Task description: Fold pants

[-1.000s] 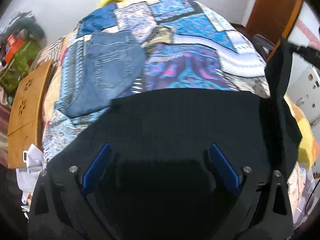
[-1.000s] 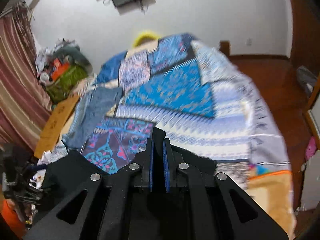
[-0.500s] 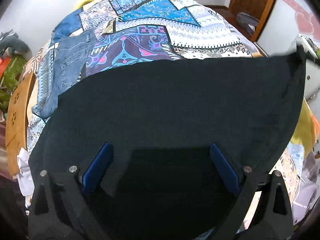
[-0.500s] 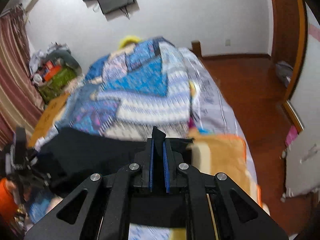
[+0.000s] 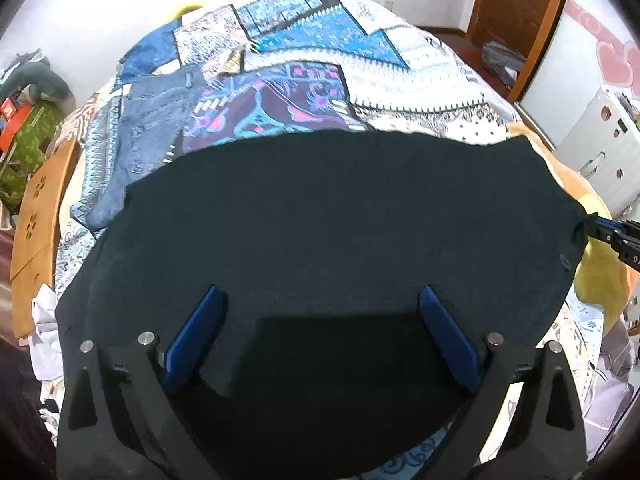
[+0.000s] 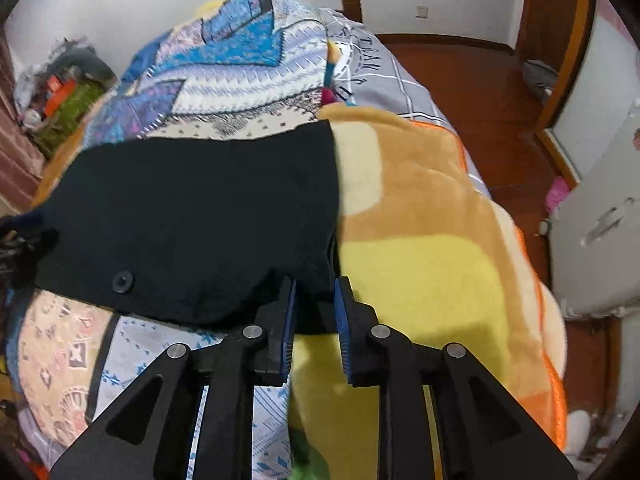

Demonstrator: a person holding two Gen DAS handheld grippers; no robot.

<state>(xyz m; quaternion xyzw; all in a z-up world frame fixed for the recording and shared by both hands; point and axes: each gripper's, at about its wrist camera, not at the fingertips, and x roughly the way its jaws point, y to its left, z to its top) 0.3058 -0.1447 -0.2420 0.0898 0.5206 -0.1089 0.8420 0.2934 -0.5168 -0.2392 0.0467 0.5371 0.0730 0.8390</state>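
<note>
The black pants (image 5: 328,216) lie spread flat across the near end of the bed; they also show in the right wrist view (image 6: 192,216) with a black button (image 6: 122,281) near their edge. My left gripper (image 5: 320,324) is open, its blue pads wide apart above the near edge of the pants. My right gripper (image 6: 315,312) has its jaws partly apart around the corner of the pants, the cloth still between the pads. The right gripper also shows at the far right of the left wrist view (image 5: 616,236).
A folded pair of blue jeans (image 5: 152,128) lies on the patchwork quilt (image 5: 320,48) at the left. A yellow and orange fleece blanket (image 6: 432,240) covers the bed's right side. A wooden board (image 5: 36,208) stands left of the bed. A white cabinet (image 6: 600,224) stands right.
The pants came down from being held up and now lie flat on the bed. My right gripper has lowered and its jaws have parted. My left gripper stays open.
</note>
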